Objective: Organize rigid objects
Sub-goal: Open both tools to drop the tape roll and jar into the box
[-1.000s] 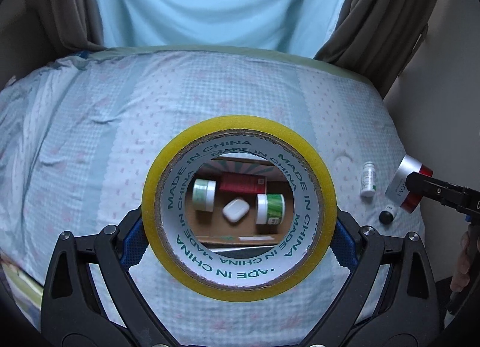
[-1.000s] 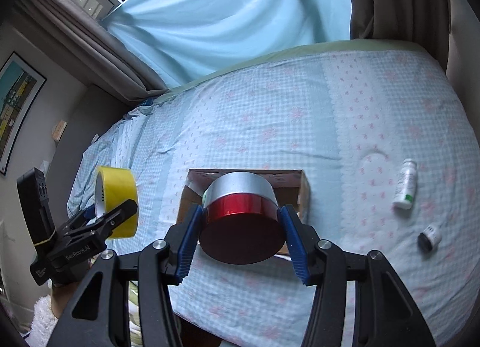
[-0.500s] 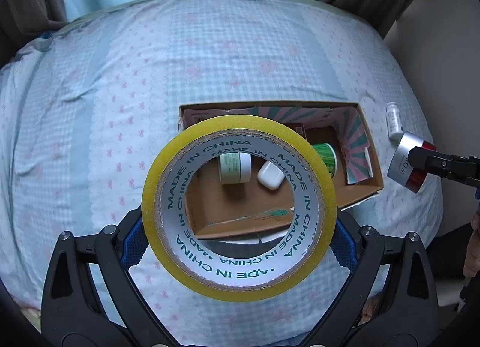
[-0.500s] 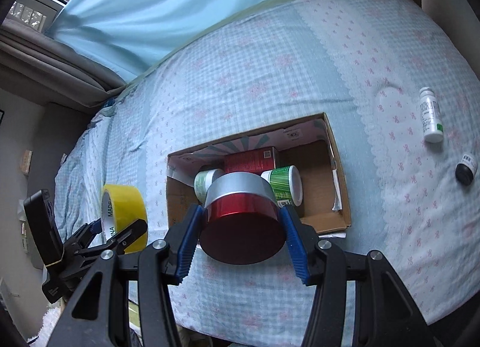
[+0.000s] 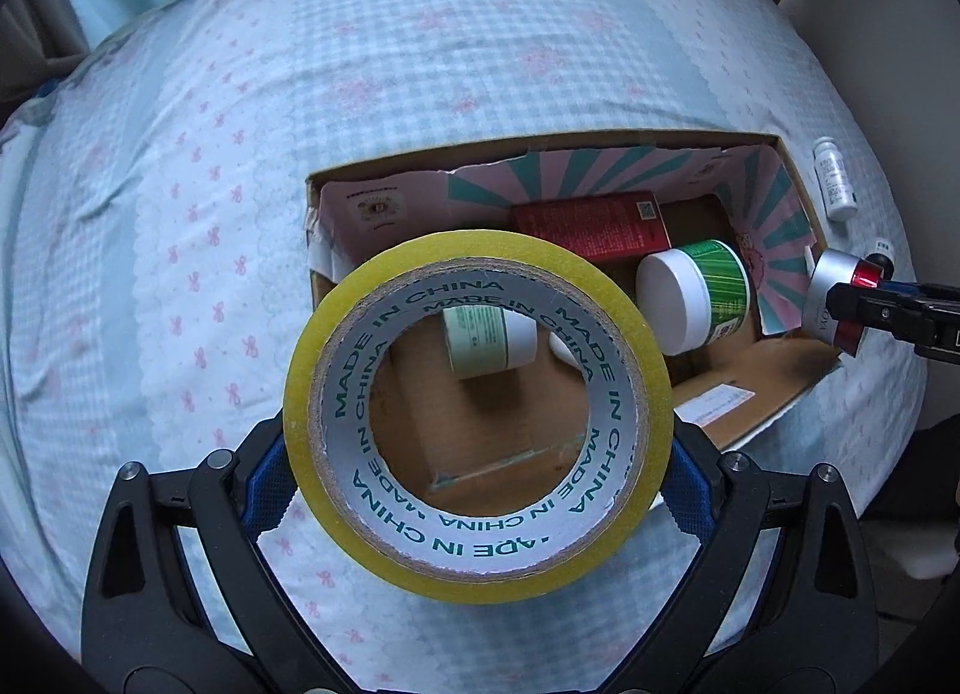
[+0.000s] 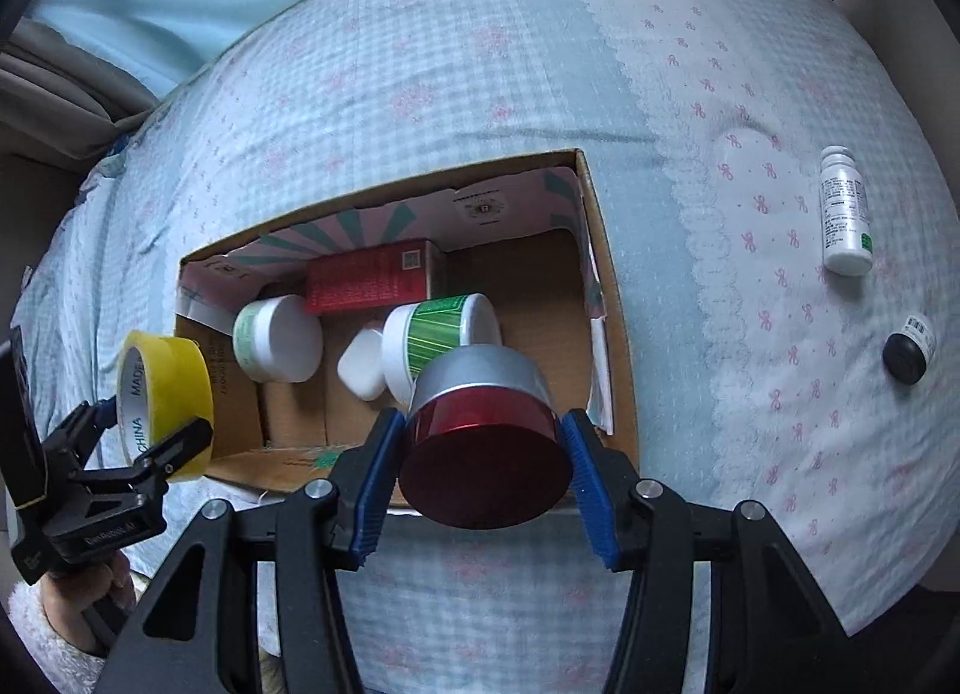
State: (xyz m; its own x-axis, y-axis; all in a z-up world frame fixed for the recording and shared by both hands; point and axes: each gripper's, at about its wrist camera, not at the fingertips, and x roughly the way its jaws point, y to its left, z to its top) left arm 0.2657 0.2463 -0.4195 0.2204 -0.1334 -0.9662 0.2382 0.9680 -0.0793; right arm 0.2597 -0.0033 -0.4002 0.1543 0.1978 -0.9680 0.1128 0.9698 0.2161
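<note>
My left gripper (image 5: 477, 490) is shut on a yellow tape roll (image 5: 624, 298), held above the near left corner of an open cardboard box (image 5: 798, 178). It also shows in the right wrist view (image 6: 174, 388). My right gripper (image 6: 483, 469) is shut on a red jar with a silver lid (image 6: 483, 418), held over the box's near right edge (image 6: 618, 334). The jar shows at the right in the left wrist view (image 5: 837, 298). Inside the box lie a red carton (image 6: 372, 277), a green-striped jar (image 6: 435, 331), a pale green jar (image 6: 273, 337) and a small white case (image 6: 360, 367).
The box sits on a bed with a pale blue checked cover (image 6: 420, 64). A white bottle (image 6: 846, 211) and a small black-capped bottle (image 6: 906, 355) lie on the cover right of the box. Curtains hang beyond the bed.
Both grippers have moved forward and tilted down over the box, which now fills more of each view. Each still holds its object.
</note>
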